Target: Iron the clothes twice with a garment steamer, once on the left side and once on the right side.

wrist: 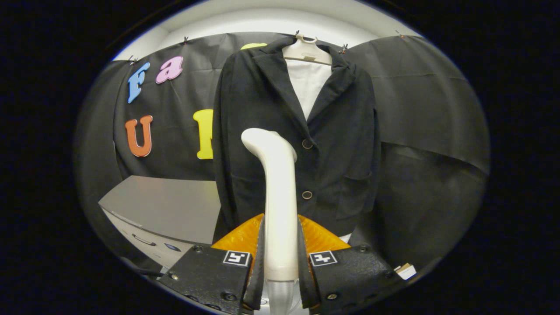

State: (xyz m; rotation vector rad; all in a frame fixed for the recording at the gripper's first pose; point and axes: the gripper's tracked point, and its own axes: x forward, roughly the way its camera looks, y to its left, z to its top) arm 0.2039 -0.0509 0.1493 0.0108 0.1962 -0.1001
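A black blazer [267, 109] hangs on a pale hanger [306, 51] against the booth's dark wall, over a white shirt [307, 85]. Two buttons [307, 143] run down its front. A white garment steamer [278, 192] stands upright between the fingers of my gripper [280, 258], which is shut on its handle. The steamer's bent head [264, 140] sits in front of the blazer's left front panel, about level with the upper button. Whether the head touches the cloth I cannot tell.
A grey cabinet [170, 205] with a drawer handle [143, 239] stands left of the blazer, below the wall cloth. Dark cloth [428, 131] drapes to the right. A small cardboard-coloured thing [404, 270] lies low on the right.
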